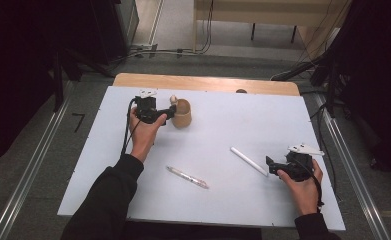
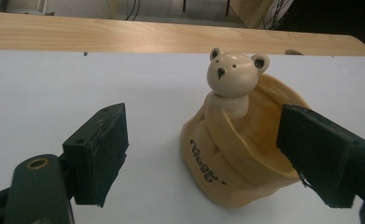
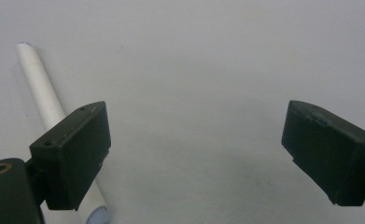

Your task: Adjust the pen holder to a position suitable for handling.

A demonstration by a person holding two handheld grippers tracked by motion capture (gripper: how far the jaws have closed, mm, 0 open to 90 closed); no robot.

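Left gripper (image 2: 203, 154) fingers spread wide, gripping nothing, the tan bear-headed ceramic cup (image 2: 238, 144) standing on the white worktop (image 2: 54, 88) just ahead, nearer the right finger (image 2: 320, 156).

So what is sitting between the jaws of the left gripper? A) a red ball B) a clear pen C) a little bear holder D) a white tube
C: in the left gripper view the tan bear holder stands on the white table between the open jaws of the left gripper, and the pads do not press on it.
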